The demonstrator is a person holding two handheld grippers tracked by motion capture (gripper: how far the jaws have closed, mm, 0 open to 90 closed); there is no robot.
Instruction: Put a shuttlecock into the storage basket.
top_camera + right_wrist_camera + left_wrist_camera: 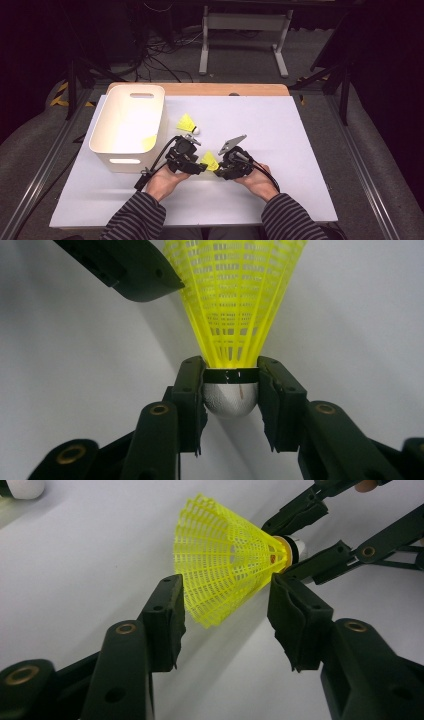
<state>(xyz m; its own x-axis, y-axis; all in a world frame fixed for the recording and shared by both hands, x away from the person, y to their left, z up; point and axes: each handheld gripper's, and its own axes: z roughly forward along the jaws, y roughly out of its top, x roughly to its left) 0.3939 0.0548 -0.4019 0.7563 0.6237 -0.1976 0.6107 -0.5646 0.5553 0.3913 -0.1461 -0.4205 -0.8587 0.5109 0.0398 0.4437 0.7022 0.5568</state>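
Observation:
A yellow plastic shuttlecock point(210, 161) hangs just above the white table point(280, 150) between my two grippers. My right gripper point(231, 365) is shut on its white cork point(231, 399), and the mesh skirt point(235, 300) points away from it. In the left gripper view, my left gripper point(225, 582) has its jaws on either side of the skirt point(225, 565). The pads are close to the mesh, which is not squashed. The right gripper point(295, 540) grips the cork end beyond it. In the high view, the left gripper point(197, 167) and right gripper point(220, 165) nearly meet.
A second yellow shuttlecock point(187, 122) lies on the table just beyond the grippers, beside a white handled bin point(120, 161) at the left. Something yellow point(149, 142) lies inside the bin. Table legs and cables are on the floor beyond the far edge.

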